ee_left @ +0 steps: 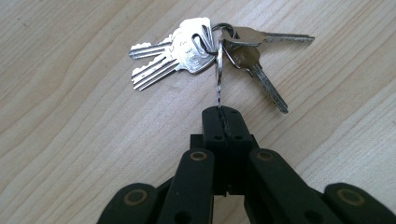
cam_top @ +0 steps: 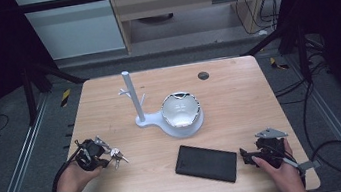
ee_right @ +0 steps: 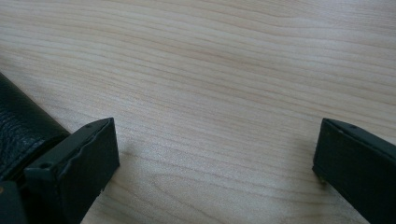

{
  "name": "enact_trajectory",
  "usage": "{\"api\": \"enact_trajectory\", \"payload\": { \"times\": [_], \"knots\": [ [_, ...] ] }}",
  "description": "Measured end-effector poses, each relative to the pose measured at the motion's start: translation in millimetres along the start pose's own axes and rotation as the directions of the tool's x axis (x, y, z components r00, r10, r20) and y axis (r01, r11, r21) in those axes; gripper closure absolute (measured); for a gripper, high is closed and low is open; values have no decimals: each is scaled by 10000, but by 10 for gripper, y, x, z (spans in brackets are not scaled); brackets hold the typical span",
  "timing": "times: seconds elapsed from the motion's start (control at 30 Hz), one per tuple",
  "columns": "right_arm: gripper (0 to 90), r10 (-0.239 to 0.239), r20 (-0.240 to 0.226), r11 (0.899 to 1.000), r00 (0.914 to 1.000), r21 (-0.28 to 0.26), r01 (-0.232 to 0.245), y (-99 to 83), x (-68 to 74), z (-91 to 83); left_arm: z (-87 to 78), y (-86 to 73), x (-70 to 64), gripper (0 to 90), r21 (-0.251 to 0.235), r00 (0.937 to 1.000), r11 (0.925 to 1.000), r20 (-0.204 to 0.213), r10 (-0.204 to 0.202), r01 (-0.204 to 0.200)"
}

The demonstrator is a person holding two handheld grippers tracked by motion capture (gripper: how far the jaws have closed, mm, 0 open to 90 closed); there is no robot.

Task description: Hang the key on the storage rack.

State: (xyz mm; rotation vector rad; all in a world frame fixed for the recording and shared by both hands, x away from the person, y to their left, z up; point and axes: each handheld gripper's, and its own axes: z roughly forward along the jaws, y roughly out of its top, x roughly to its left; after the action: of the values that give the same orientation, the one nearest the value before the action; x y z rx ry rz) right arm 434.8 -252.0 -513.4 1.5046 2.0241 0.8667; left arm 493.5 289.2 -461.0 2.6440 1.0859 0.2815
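A bunch of silver keys (ee_left: pixel 210 46) on a ring lies on the wooden table (cam_top: pixel 239 96) at the front left, seen too as the keys (cam_top: pixel 118 157) in the high view. My left gripper (ee_left: pixel 223 116) is shut on the key ring, which stands on edge between its jaws. My left gripper (cam_top: pixel 97 154) is held in a hand near the table's left edge. At the front right my right gripper (ee_right: pixel 215 154) stands open above bare wood, its jaws wide apart. A black leather wallet (cam_top: pixel 206 163) lies flat just left of my right gripper (cam_top: pixel 249 157); the wallet's edge (ee_right: pixel 21 121) touches the left jaw.
A white stand with an upright post and small pegs (cam_top: pixel 132 97) rises mid-table, its base holding a white bowl (cam_top: pixel 180 110). A small dark disc (cam_top: pixel 203 75) sits near the far edge. Cables trail on the floor to the right.
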Motion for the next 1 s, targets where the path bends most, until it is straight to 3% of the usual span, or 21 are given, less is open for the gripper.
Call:
{"api": "enact_trajectory", "payload": {
  "times": [0.47, 0.67, 0.9, 1.0],
  "knots": [
    [4, 11, 6, 10000, 10000, 0, -11, 0, 1, 0, 42, 34, -69, 895, 107, 9992, 9994, -218, 321, -318],
    [4, 15, 8, 10000, 10000, 0, -15, 0, 2, 0, 71, 64, -94, 844, 60, 9989, 9993, -284, 384, -382],
    [4, 11, 9, 10000, 10000, 0, -11, 0, 2, 0, 77, 102, -124, 899, 210, 9981, 9982, -255, 564, -558],
    [4, 13, 9, 10000, 10000, 0, -13, 0, 2, 0, 2, 97, -131, 900, -22, 9980, 9983, -245, 587, -587]
  ]
}}
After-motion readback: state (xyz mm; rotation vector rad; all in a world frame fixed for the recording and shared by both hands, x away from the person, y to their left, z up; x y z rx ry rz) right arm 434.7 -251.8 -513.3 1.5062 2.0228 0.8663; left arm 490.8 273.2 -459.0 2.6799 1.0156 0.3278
